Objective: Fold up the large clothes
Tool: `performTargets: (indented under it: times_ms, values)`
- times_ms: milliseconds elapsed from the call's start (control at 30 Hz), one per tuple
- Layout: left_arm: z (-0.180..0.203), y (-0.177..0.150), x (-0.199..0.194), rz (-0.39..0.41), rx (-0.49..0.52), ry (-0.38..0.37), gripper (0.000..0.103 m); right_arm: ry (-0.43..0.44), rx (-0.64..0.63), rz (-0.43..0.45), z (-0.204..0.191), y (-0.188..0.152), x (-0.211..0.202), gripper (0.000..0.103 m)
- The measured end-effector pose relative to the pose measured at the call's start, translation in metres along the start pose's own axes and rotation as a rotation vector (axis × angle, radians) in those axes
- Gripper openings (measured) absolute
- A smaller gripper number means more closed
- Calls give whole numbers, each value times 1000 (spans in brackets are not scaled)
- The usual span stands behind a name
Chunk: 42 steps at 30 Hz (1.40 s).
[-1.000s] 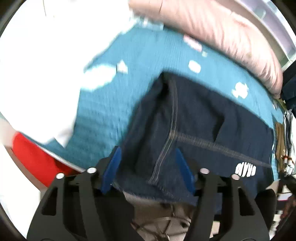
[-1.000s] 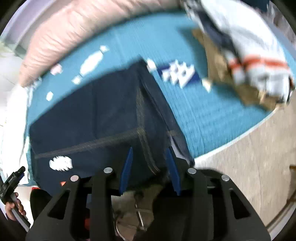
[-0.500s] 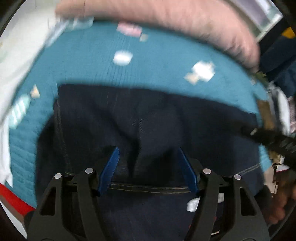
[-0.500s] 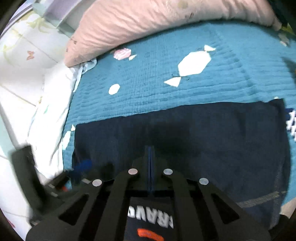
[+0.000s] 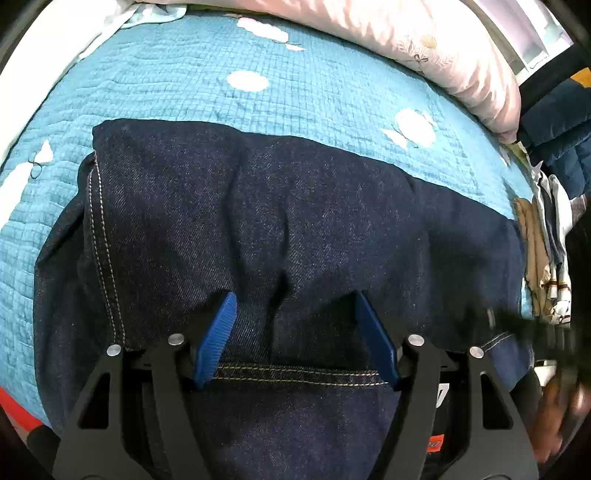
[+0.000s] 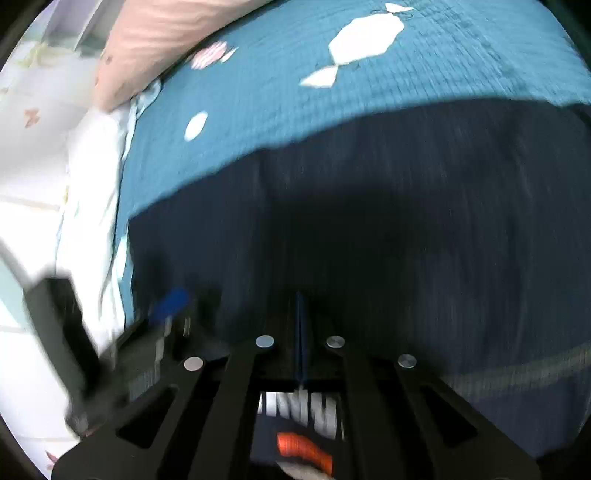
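Observation:
Dark blue jeans point(image 5: 280, 206) lie folded across a teal quilted bedspread point(image 5: 184, 74). My left gripper point(image 5: 293, 306) is open, its blue fingertips point(image 5: 221, 317) spread just above the denim near a stitched hem, holding nothing. In the right wrist view the jeans point(image 6: 424, 221) fill the lower half, blurred by motion. My right gripper point(image 6: 300, 299) is shut with the blue pads pressed together over the denim; whether cloth is pinched between them cannot be seen. The left gripper shows blurred in the right wrist view point(image 6: 170, 302).
A pink pillow point(image 5: 406, 33) lies along the far edge of the bed. A pile of other clothes point(image 5: 546, 236) sits at the right. White bedding point(image 6: 85, 192) hangs at the left side. A white and orange printed label point(image 6: 303, 410) shows under the right gripper.
Both grippers swung from the jeans' near corners to over the folded denim. The right gripper went from open to shut. The left gripper stayed open and moved closer to the cloth.

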<state>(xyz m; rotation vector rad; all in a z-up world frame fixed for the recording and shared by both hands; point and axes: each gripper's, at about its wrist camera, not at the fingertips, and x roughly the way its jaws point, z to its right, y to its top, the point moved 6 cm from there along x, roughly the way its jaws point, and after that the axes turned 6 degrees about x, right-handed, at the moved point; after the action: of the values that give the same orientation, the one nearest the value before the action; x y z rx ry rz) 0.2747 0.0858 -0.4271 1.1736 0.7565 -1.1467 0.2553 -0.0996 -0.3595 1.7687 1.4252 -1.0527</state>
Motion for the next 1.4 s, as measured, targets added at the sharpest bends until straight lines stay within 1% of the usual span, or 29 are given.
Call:
performTargets:
  times_ms: [67,167,267,367,400,433,500,533,567,600,633,667,733,833,900,967,1000,1067,1100,1167,1267,1367,1400]
  values:
    - [-1,0,-3,2,-6,-11,68,-17,18,-27,10,-22,4,1]
    - [-6,-2,-17,19,-31,-41,68,-40,-3,-16,16,-26,18,0]
    - [-23,-6,-40,47,-74,-36,69,-63,-17,-21,16,-23,25,0]
    - [-52,-13,-63,80,-123,7,76,-51,-16,13,8,-31,2,0]
    - [-66,-18,-72,94,-151,27,76,-43,-28,31,4,-37,-9,0]
    - [-81,-24,-78,100,-175,47,76,-20,-36,29,0,-46,-18,1]
    - [-107,-35,-86,98,-223,82,77,-22,-54,32,-2,-59,-24,1]
    - [-120,-42,-88,94,-259,91,77,-41,-77,24,-2,-65,-20,1]
    - [-134,-50,-89,84,-313,98,77,-82,-72,-9,7,-72,-3,0]
    - [-142,-57,-89,73,-346,99,77,-109,-70,-35,16,-77,13,0]
    - [-151,-63,-90,66,-379,95,77,-106,-97,-14,23,-78,29,0]
    - [-158,-69,-90,60,-410,90,77,-103,-127,7,25,-79,32,0]
    - [-164,-78,-89,48,-445,65,77,-111,-119,13,21,-80,28,0]
    - [-167,-84,-85,37,-449,62,77,-96,-106,7,22,-81,26,0]
    - [-166,-86,-83,37,-427,78,77,-75,-87,14,22,-82,18,0]
    - [-162,-85,-85,39,-416,95,77,-35,-61,13,20,-86,11,4]
    - [-162,-86,-87,36,-416,110,77,-20,-55,7,18,-90,8,4]
    - [-163,-90,-95,50,-413,119,77,-13,-69,3,12,-93,6,5]
    - [-164,-93,-96,43,-406,118,77,-12,-74,2,11,-96,6,5]
    - [-164,-102,-90,2,-404,111,77,-14,-69,-4,11,-97,10,5]
    - [-166,-101,-79,-7,-419,99,77,-9,-47,-14,14,-93,20,4]
    - [-162,-100,-76,-20,-390,114,77,23,-11,-23,18,-91,22,1]
    - [-162,-99,-77,-19,-391,113,74,31,1,-26,20,-91,20,1]
